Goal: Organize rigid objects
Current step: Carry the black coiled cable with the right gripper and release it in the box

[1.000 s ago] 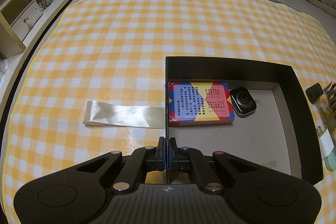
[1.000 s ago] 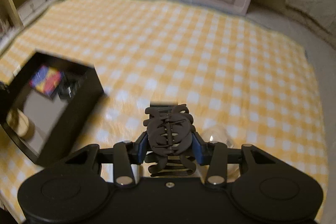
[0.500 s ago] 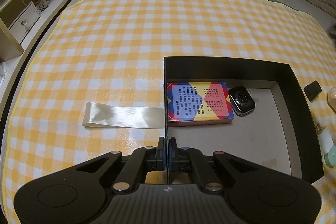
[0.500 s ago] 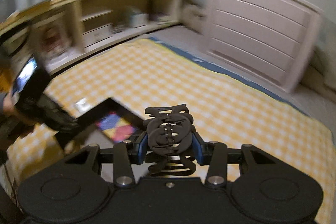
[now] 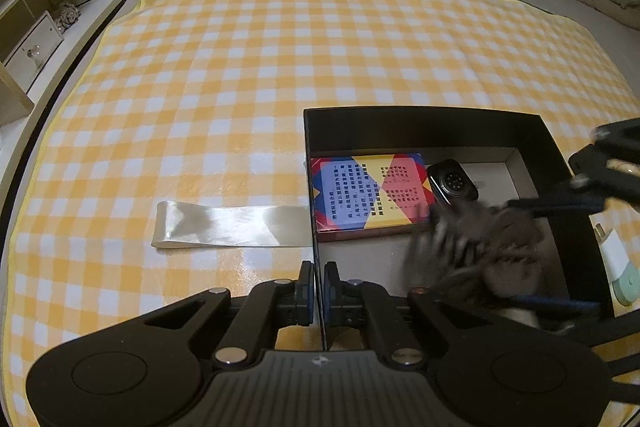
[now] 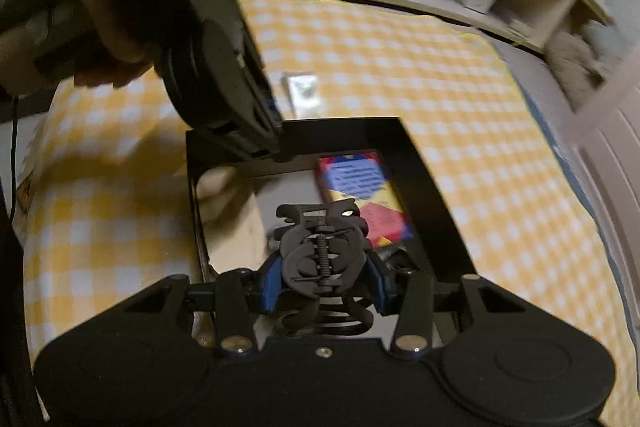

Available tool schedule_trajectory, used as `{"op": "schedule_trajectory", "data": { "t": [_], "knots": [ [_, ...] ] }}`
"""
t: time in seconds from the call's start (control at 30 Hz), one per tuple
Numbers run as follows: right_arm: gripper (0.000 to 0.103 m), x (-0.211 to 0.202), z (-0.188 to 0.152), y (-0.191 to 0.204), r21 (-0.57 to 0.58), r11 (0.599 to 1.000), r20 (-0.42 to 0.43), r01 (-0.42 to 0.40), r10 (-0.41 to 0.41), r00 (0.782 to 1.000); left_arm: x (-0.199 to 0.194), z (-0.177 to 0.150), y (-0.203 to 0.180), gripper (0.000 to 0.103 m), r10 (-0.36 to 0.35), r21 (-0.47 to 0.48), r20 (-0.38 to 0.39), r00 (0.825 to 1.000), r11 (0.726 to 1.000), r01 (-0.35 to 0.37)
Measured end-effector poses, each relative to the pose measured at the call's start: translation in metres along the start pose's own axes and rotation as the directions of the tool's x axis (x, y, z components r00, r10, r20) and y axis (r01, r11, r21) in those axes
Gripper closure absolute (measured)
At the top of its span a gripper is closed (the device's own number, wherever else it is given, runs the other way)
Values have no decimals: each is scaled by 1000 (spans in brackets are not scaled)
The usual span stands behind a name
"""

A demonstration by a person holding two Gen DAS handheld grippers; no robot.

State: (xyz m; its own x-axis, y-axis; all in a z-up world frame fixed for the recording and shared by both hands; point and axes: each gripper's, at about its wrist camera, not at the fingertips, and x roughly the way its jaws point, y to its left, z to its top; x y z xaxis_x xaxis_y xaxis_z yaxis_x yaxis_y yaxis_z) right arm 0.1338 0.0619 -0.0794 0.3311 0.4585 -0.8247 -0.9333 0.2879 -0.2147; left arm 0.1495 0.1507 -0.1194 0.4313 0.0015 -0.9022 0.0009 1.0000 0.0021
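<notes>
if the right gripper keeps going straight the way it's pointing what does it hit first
Probably the bare floor of the black box, next to the colourful card box. The right gripper, shut on the hair claw clip, points down into it; depth is unclear.

Yellow-white check cloth [image 5: 280, 75], black box [image 5: 420, 123], blue/red/yellow card pack [image 5: 368, 191], prob. dark-brown hair clip [image 6: 324, 251].

Dim, warm indoor light. Fisheye bends edges, corners black. Left view sharp w/ glare on ribbon [image 5: 234, 225]; blurred clip [image 5: 476, 247] at 4 o'clock. Right view motion-smeared, worst at 1-2 o'clock.
</notes>
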Motion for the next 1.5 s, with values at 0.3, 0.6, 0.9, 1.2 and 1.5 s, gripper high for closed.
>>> {"op": "schedule_trajectory", "data": {
  "t": [0.3, 0.6, 0.9, 1.2, 1.5],
  "knots": [
    [58, 24, 14, -1, -85, 994, -44, -62, 59, 997, 0, -3, 10, 96, -25, -1, 2, 1000, 1000, 25],
    [58, 33, 28, 2, -100, 992, -13, -82, 82, 997, 2, -4, 12, 96, -31, -1, 1, 1000, 1000, 31],
    [30, 22, 21, -2, -23, 997, 2, -68, 68, 998, 2, -4, 6, 96, -25, -8, 0, 1000, 1000, 25],
    [28, -20, 13, -13, 128, 991, 78, -47, 37, 996, 1, 2, -7, 97, 1, 1, -5, 1000, 1000, -1],
    [21, -63, 1, -21, 316, 949, 141, -14, -33, 990, 2, 5, -14, 98, 21, -5, -10, 1000, 1000, -21]
  ]
}}
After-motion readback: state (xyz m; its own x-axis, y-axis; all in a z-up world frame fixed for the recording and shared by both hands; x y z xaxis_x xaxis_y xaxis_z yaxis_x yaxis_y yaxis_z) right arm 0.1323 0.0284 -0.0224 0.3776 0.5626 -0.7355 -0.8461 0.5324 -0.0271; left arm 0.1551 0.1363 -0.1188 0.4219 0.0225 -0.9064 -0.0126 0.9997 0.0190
